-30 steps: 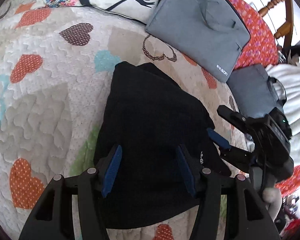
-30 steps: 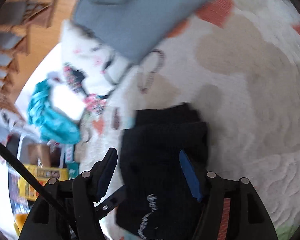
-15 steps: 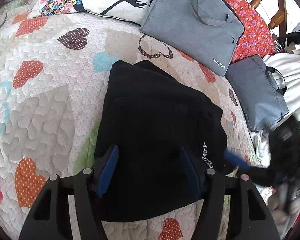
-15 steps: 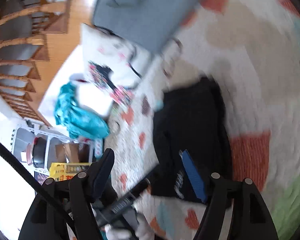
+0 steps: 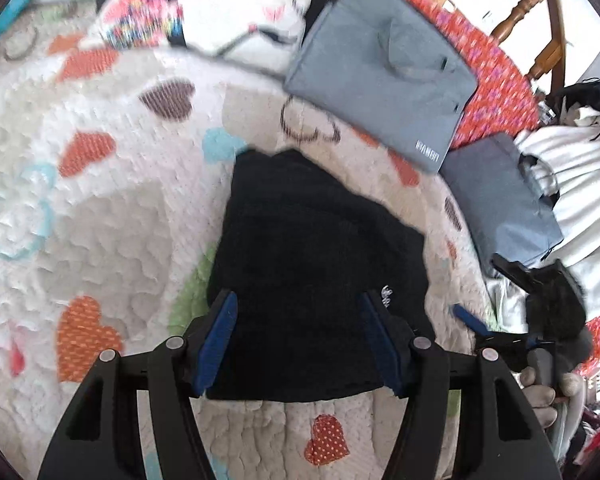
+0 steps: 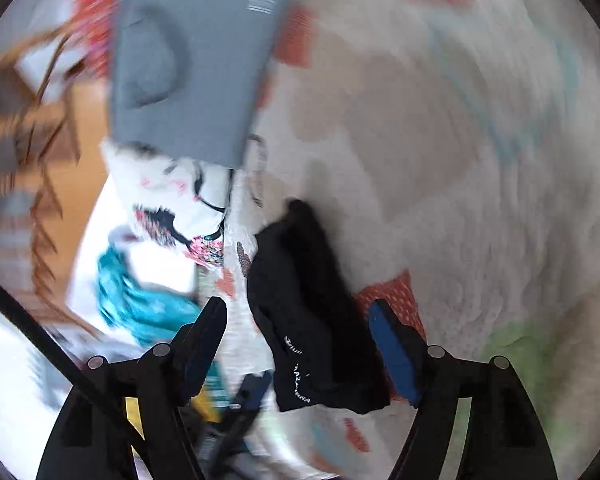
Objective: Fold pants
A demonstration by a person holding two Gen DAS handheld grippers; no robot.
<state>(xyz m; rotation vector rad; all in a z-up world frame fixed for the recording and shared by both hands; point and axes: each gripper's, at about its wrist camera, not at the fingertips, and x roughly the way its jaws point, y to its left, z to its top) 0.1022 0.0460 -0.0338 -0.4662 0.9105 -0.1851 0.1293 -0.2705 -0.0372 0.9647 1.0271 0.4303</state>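
Black cloth folded into a compact, roughly rectangular bundle, the pants (image 5: 316,264) lie flat on the heart-patterned quilt (image 5: 112,220) of the bed, nearer its middle than the two grey bags (image 5: 380,84) that rest beyond them towards the wooden chair (image 5: 540,36). Judging by that shape, the folding looks done or nearly so, and the step in hand reads as letting go and drawing clear. To do it well, both grippers should lift straight up and away with their jaws wide, so that no pad snags a layer and drags the top fold open; any tidying after that should be a light press on the uppermost layer, not a tug at an edge. The left gripper (image 5: 300,340) hangs over the near edge of the bundle with its blue pads (image 5: 216,344) apart and nothing pinched between them. The right gripper (image 6: 298,344) has just been opening; its jaws stand wide, the pants showing between them but lying on the quilt below, not held. As for the bundle, the cloth is thick, dark and matte, with stacked edges showing at the far end, a small line of white lettering (image 6: 298,376) near one corner, and a slightly uneven outline on the side by the bags. The right wrist view is blurred, so finer creases cannot be told.
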